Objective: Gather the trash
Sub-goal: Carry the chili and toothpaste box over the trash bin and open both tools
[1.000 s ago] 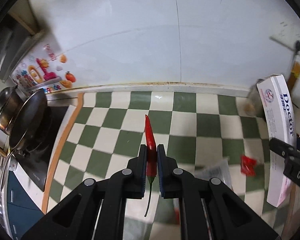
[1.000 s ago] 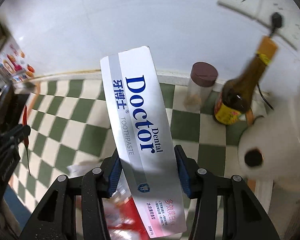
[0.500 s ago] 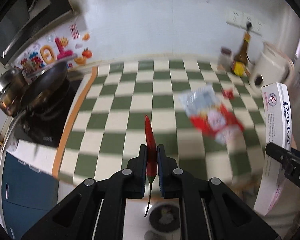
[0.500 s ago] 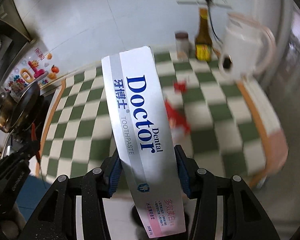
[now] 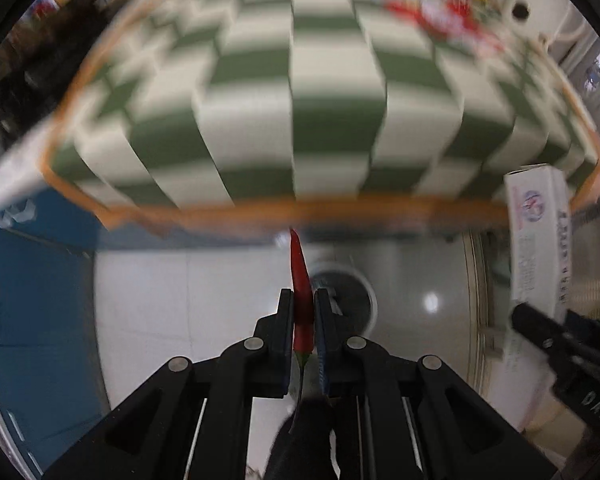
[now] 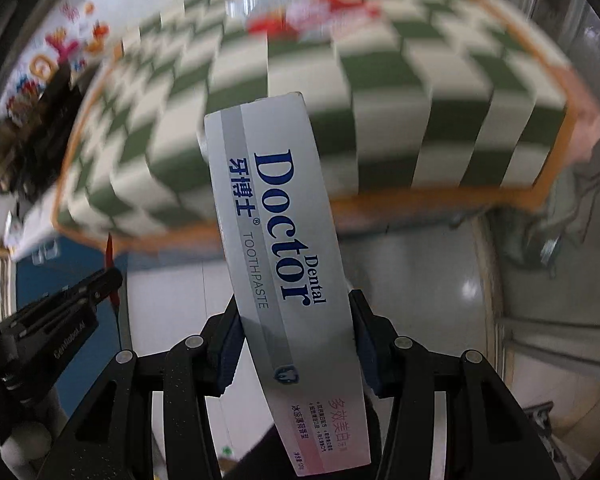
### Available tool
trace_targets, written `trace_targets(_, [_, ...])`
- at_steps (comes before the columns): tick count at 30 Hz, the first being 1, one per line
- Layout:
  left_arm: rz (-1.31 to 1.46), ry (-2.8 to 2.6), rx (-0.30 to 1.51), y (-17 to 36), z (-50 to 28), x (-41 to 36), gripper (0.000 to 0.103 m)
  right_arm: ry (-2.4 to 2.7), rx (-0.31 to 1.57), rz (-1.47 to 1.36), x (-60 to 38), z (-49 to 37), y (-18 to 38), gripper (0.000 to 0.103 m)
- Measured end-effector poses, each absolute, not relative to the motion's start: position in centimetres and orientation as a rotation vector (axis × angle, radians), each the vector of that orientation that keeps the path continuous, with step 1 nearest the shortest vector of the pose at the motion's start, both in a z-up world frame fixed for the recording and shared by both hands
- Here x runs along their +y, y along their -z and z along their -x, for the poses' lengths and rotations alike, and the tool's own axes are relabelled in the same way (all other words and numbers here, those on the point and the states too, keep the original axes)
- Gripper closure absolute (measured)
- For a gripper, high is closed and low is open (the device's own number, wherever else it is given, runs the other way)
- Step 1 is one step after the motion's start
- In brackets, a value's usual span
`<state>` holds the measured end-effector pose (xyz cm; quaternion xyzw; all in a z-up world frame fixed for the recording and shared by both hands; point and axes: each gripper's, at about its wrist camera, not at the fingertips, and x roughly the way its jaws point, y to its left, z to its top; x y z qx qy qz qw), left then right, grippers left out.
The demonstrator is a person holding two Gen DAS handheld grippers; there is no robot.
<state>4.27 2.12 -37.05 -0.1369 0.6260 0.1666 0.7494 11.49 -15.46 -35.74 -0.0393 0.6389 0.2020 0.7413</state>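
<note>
My left gripper (image 5: pixel 302 300) is shut on a red chili pepper (image 5: pixel 300 276), tip pointing forward, green stem hanging below the jaws. My right gripper (image 6: pixel 296 316) is shut on a white toothpaste box (image 6: pixel 280 216) printed "Doctor Dental". Both are held out past the front edge of the counter, above the pale floor. The box also shows at the right of the left wrist view (image 5: pixel 540 240), and the chili at the left of the right wrist view (image 6: pixel 110 264). A round dark bin (image 5: pixel 352 300) sits on the floor just beyond the chili.
The green-and-white checked counter (image 5: pixel 332 120) with an orange rim lies ahead, blurred. Red-and-white wrappers (image 5: pixel 440 16) lie at its far right, also in the right wrist view (image 6: pixel 312 12). A blue cabinet front (image 5: pixel 36 300) is at left. Dark cookware (image 6: pixel 32 128) stands far left.
Both grippers have pulled back from over the counter and tilted down, so the counter's front edge, the floor and the bin have come into view. Both grips are unchanged.
</note>
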Motion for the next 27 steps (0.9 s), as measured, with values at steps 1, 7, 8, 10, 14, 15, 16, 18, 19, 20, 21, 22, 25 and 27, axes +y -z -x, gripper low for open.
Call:
trace_targets(1, [0.313,-0.353,1.412,39.7,-3.9,1.7,0.096,-0.441,1.431,0.086,-15.8,-10.9,37.7,0.051])
trace_targets(7, [0.439,-0.319,1.607,53.4,-2.7,0.8,0.095,-0.428,1.638,0.046,-17.4,-8.4,51.7,0.051])
trace_targets(8, [0.464,-0.311,1.637,56.2,-2.7,0.8,0.095,-0.424,1.659,0.035,-17.5,-8.2,53.6,0.051])
trace_targets(10, [0.494,-0.293,1.683,60.7,-3.0,0.6,0.095,-0.417,1.722,0.014,-17.5,-8.0,58.8,0.051])
trace_targets(14, [0.524,-0.247,1.741,68.7,-4.0,0.4,0.095,-0.402,1.824,-0.019,-16.9,-8.0,68.9,0.051])
trace_targets(15, [0.536,-0.231,1.754,70.5,-4.2,0.4,0.093,-0.399,1.851,-0.02,-16.6,-8.1,72.0,0.051])
trace_targets(16, [0.537,-0.226,1.762,71.8,-4.3,0.4,0.09,-0.404,1.872,-0.012,-16.4,-8.2,73.5,0.051])
trace_targets(18, [0.522,-0.223,1.775,74.4,-4.4,0.5,0.076,-0.395,1.912,-0.008,-16.1,-8.3,77.6,0.05])
trace_targets(19, [0.515,-0.229,1.776,74.9,-4.3,0.4,0.056,-0.395,1.929,-0.004,-16.0,-8.4,79.2,0.05])
trace_targets(20, [0.505,-0.249,1.769,75.5,-4.3,0.6,0.045,-0.392,1.953,0.009,-15.9,-8.5,81.1,0.047])
trace_targets(21, [0.483,-0.277,1.759,75.6,-4.3,0.9,0.033,-0.382,1.961,0.018,-15.9,-8.6,82.0,0.032])
trace_targets(22, [0.471,-0.292,1.751,75.6,-4.1,1.2,0.023,-0.37,1.962,0.021,-16.0,-8.5,82.8,0.025])
trace_targets(25, [0.439,-0.338,1.742,75.3,-3.4,2.1,0.001,-0.334,1.933,0.05,-16.7,-9.0,83.6,0.003])
trace_targets(27, [0.431,-0.354,1.737,75.0,-2.9,2.4,0.001,-0.333,1.906,0.068,-17.1,-9.2,83.1,0.001])
